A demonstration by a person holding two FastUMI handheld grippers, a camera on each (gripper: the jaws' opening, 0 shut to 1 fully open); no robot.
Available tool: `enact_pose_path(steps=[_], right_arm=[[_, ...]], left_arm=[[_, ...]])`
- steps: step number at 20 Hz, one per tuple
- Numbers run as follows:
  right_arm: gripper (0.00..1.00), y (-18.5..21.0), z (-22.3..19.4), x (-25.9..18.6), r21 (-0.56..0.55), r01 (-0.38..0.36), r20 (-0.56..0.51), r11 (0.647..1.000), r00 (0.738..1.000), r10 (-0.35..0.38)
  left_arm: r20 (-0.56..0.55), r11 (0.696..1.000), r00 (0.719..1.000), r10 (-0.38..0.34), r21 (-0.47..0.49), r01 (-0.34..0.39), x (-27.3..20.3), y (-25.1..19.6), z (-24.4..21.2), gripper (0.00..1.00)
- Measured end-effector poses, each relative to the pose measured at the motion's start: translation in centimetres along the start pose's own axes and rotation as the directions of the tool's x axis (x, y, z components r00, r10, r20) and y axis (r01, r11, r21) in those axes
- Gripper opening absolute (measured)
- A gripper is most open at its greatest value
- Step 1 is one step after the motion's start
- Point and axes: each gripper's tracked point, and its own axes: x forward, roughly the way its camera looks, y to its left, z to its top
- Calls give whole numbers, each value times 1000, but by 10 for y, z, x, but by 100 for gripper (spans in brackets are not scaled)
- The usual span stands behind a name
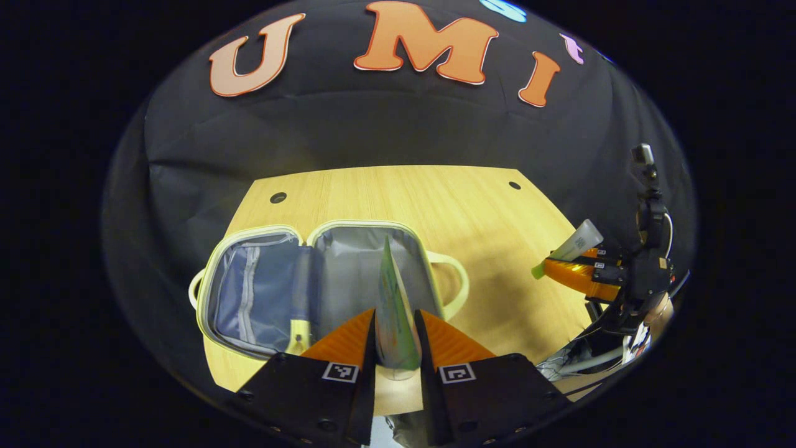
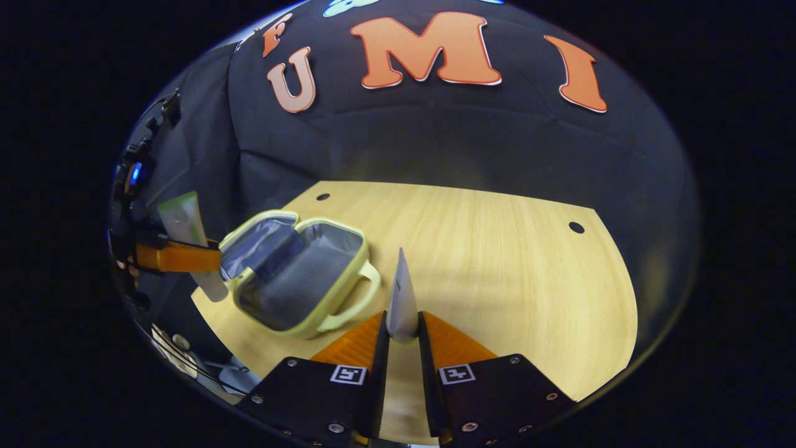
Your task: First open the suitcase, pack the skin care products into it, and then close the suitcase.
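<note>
The suitcase [image 1: 267, 292] lies open on the wooden table [image 1: 472, 211], a small pale yellow-green case with grey lining and side handles. My left gripper [image 1: 395, 314] hovers over its right half, shut on a green tube [image 1: 393, 292] that stands up between the fingers. At the far right, above the table's edge, my right gripper [image 1: 563, 267] holds a pale tube with a green cap [image 1: 578, 241]. In the right gripper view that gripper [image 2: 402, 318] is shut on the pale tube [image 2: 402, 295], with the suitcase [image 2: 311, 277] to its left and the left gripper [image 2: 208, 256] beyond it with its tube [image 2: 183, 224].
A small yellow item [image 1: 298, 335] sits at the front of the case between its halves. The tabletop [image 2: 510, 267] has round cable holes [image 1: 278, 198] near its back corners. Cables [image 1: 578, 361] hang off the table's front right.
</note>
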Motion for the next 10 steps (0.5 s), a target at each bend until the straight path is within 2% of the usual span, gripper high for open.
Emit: enact_pose_path(steps=[4,7,10], right_arm=[[29,60,19,20,35,-11,-4,999,1000,12],[29,93,23,36,67,-11,-27,998,1000,13],[29,110,22,46,100,7,-57,995,998,-2]], left_arm=[[-76,996,995,-66,48,70,20,44,-5,32],[-160,990,977,-140,1,142,40,61,-18,33],[-242,972,942,-234,-58,226,59,58,-27,33]])
